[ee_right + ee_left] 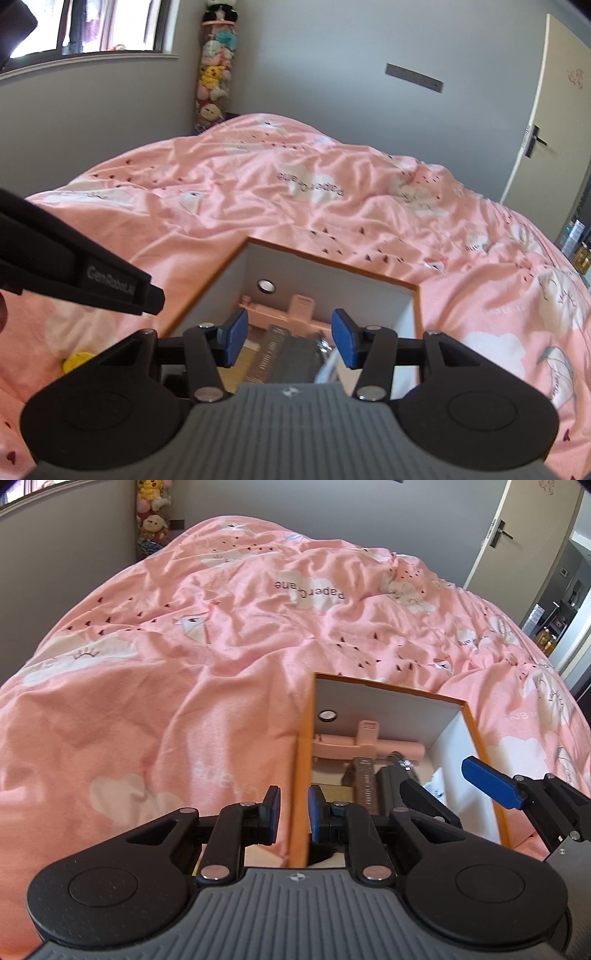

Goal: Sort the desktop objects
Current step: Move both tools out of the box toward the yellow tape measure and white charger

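1. The left gripper [293, 818] has its jaws narrowly parted, straddling the orange wall of the box [300, 775]: one blue pad sits outside the wall, the other inside. Whether the pads press the wall cannot be told.
2. The right gripper [290, 338] has its jaws about half open with nothing between the pads; it hangs over the open box [207, 291], and its blue finger also shows at the right edge of the left wrist view.
3. Straight ahead of and below the right jaws, inside the box, lies a pink plastic tool [280, 314] across the far end, with a brown ridged bar [273, 350] nearer the pads and a dark cylindrical item [397, 775] beside it.
4. A small round silver disc [266, 285] sits on the far inner wall, beyond the pink tool.
5. Left of the right jaws, the black body of the left gripper crosses the view; below it a yellow object [77, 361] lies on the pink quilt [332, 206], outside the box.
6. Farther out, a column of plush toys [214, 74] stands in the room corner, and a door [554, 110] is at right.
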`<act>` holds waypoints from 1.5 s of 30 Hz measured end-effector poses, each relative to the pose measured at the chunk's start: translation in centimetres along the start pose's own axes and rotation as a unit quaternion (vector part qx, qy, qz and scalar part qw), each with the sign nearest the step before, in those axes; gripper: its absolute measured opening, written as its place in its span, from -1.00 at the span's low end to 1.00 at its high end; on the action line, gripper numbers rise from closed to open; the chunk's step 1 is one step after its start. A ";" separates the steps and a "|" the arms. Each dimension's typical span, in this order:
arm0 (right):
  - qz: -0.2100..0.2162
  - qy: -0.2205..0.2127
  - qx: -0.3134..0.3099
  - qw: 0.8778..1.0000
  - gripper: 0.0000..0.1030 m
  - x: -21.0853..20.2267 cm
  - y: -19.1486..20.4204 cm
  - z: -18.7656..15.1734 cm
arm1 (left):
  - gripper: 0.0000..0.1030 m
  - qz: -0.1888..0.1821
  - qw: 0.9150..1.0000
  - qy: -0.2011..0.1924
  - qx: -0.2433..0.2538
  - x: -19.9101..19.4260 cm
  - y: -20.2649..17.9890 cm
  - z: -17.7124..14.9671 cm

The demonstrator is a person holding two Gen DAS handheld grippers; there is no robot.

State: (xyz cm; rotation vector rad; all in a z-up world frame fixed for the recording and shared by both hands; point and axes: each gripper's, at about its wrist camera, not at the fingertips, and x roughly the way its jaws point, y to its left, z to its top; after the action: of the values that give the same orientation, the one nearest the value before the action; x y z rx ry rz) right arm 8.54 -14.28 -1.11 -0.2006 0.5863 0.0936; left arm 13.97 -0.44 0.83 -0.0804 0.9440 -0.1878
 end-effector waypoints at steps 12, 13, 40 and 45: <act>0.059 -0.003 -0.044 0.997 0.03 0.5 6.7 0.9 | -0.67 0.046 0.998 -0.010 -0.031 -1.4 6.1 -1.4; 0.062 -0.003 -0.049 0.997 0.03 0.6 7.3 1.0 | -0.67 0.049 0.998 -0.009 -0.033 -1.5 6.6 -1.6; 0.214 0.111 -0.035 0.970 -0.56 8.5 9.7 2.3 | -0.41 -0.008 0.991 0.086 -0.105 4.1 15.4 -4.6; 0.229 0.154 -0.043 0.960 -0.58 10.4 9.3 3.7 | -0.30 -0.012 0.992 0.107 -0.067 5.9 14.3 -5.0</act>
State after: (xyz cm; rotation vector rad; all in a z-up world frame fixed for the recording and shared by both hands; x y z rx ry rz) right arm 17.80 -4.07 -5.37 -0.1604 0.9333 0.5449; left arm 15.05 12.52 -8.95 -0.1987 1.1691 -0.1562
